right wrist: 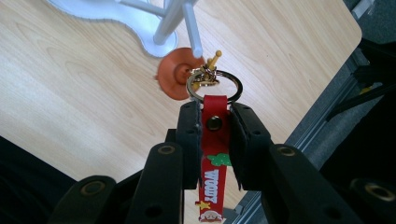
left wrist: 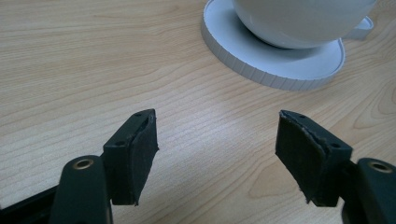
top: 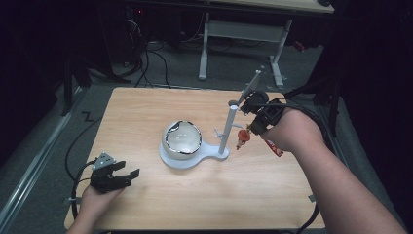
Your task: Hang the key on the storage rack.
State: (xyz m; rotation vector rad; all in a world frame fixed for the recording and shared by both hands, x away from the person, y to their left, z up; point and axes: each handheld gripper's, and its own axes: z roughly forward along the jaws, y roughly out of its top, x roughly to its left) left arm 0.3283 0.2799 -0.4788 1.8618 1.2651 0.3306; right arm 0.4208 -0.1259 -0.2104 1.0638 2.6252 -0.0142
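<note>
Holding a red keychain strap [right wrist: 214, 154] by its flat middle, the right hand-held gripper [top: 256, 122] hangs above the table [top: 146, 112] near the right edge, just beside the white post of a stand [top: 227, 127]. Its jaws are pressed together on the strap, pinching it face to face right below the snap. Above the jaws sits a metal ring [right wrist: 214, 86] w/ a small gold clasp and an orange disc charm [right wrist: 175, 73] dangling off it.

The strap looks soft and floppy, prob. rubbery, very light. It'll bend and swing, so the ring end will wobble if moved fast. I'd say the grip near the snap is the right spot: close to the ring, so the ring stays steady enough to slip over a peg on the stand. The ring itself is thin and slick, a bad place to pinch. Nothing fragile here except maybe the white bowl [top: 181, 140] on the stand's round base, near the table's middle.

Right forearm comes in from the bottom right corner, wrist bent in toward the post, gripper raised off the table and aimed at the stand.

Left hand-held gripper [top: 127, 175] rests by the near left corner, jaws spread wide w/ nothing between them, pointing toward the bowl, well apart from it.
</note>
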